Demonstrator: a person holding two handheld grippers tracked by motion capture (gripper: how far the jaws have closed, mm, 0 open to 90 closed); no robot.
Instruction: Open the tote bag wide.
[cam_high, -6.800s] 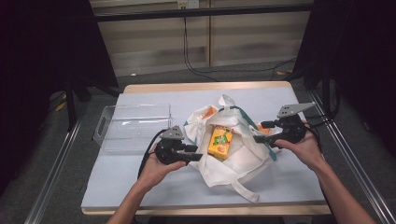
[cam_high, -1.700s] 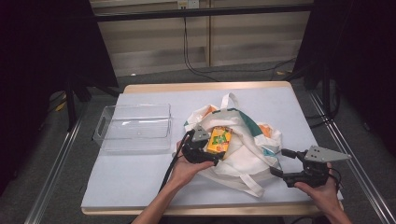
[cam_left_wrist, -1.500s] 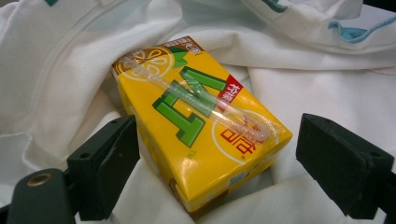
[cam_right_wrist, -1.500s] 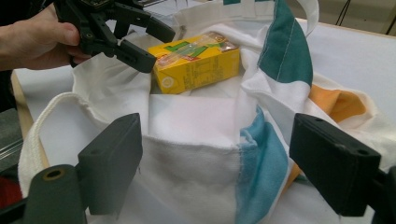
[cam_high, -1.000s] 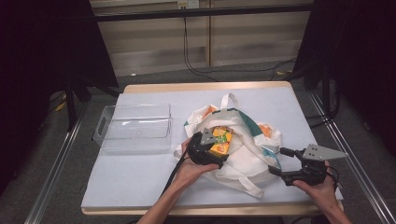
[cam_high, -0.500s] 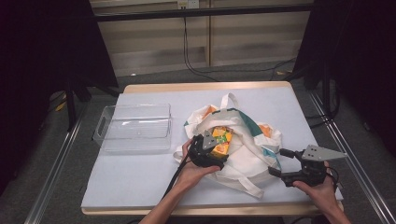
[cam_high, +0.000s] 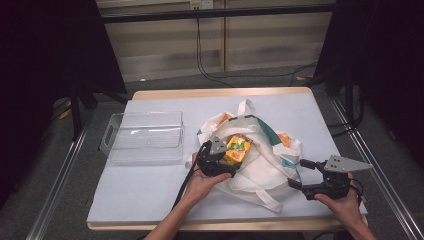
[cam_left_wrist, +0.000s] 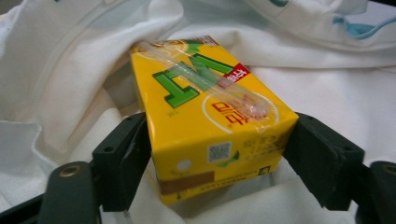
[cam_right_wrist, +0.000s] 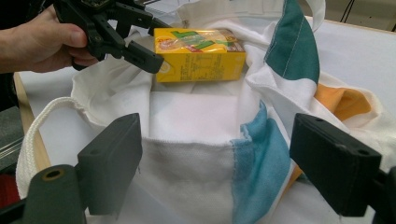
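A person is working at a worktop (cam_high: 150, 195) with a tool in each hand. The left tool (cam_left_wrist: 219, 158) has just been closing its jaws around a yellow juice carton (cam_left_wrist: 210, 126), pads meeting both sides. The carton is lying inside an open white cloth bag (cam_high: 260, 165). Best to grip squarely mid-carton and lift clear of the folds. The right tool (cam_right_wrist: 229, 163) is standing wide apart at the bag's edge. A clear tray (cam_high: 112, 145) is sitting empty nearby.

Dim room: grey floor (cam_high: 60, 200), dark curtains (cam_high: 45, 55), slatted wall panel (cam_high: 250, 40), cables (cam_high: 210, 70).
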